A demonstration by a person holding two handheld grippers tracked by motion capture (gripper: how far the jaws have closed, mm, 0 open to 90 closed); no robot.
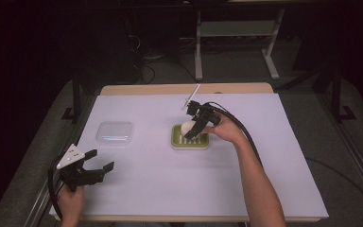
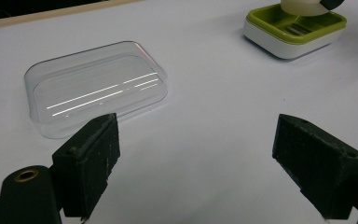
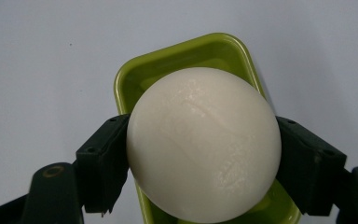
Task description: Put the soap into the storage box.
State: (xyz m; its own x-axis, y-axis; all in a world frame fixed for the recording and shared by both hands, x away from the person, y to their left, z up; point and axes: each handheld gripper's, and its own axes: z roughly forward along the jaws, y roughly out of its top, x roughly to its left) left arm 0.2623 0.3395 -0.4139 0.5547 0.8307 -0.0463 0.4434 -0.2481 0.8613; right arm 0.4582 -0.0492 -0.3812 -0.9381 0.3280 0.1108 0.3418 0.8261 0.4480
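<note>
A round white soap bar (image 3: 204, 144) is clamped between the two jaws of my right gripper (image 1: 192, 128), held just above a green and white soap dish (image 1: 189, 138) at the middle of the table. From the right gripper view the dish (image 3: 177, 58) lies directly beneath the soap. A clear plastic lid (image 1: 115, 133) lies flat on the white sheet to the left of the dish. My left gripper (image 1: 96, 169) hovers near the front left corner, open, nothing between its jaws. Its own view shows the lid (image 2: 95, 88) ahead and the dish (image 2: 294, 30) farther off to the right.
A white sheet (image 1: 264, 156) covers the wooden table (image 1: 184, 89). A thin white stick (image 1: 192, 96) pokes up behind the right gripper. Cables trail from both grippers. Beyond the table's far edge stand the legs of a desk frame (image 1: 236, 42) on a dark floor.
</note>
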